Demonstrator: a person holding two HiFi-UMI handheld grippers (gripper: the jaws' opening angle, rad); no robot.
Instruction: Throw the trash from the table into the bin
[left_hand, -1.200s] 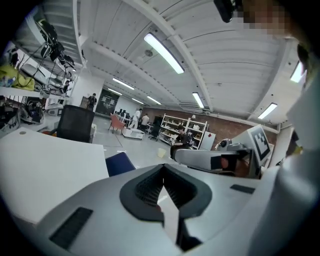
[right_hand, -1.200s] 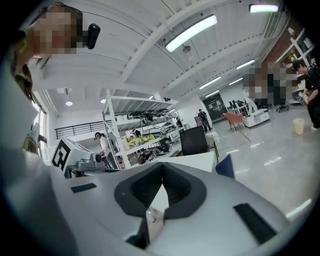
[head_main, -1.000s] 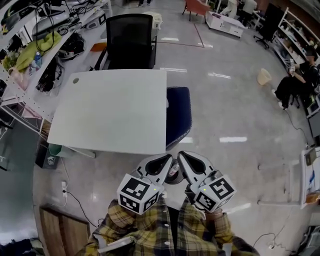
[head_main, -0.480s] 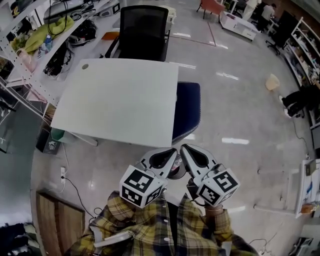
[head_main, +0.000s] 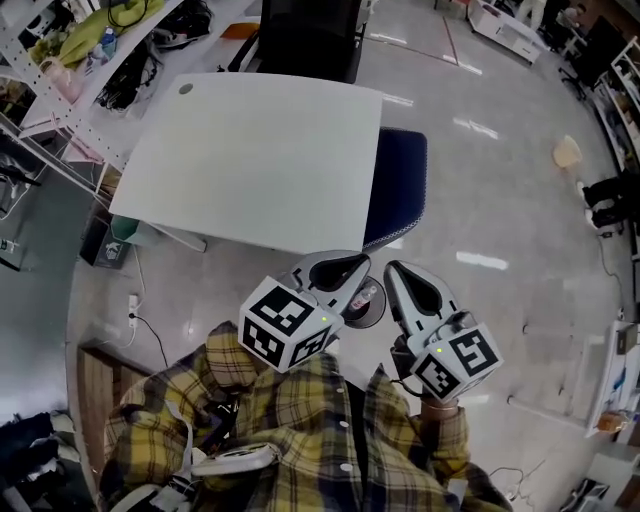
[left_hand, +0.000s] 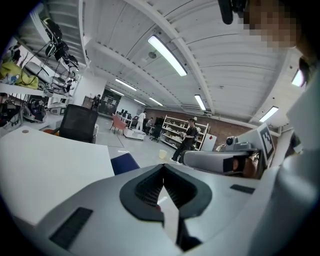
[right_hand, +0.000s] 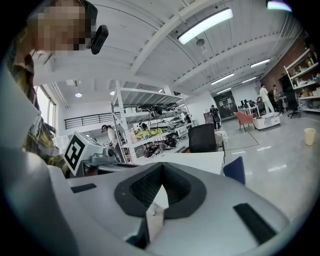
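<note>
No legible text; only square markers on left gripper (head_main: 360, 264), right gripper (head_main: 395, 272).

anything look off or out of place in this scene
Nothing looks spilled or damaged. One odd thing: the white table shows no trash on its top, only a small round hole near a far corner. A pale bucket stands alone out on the open floor.
</note>
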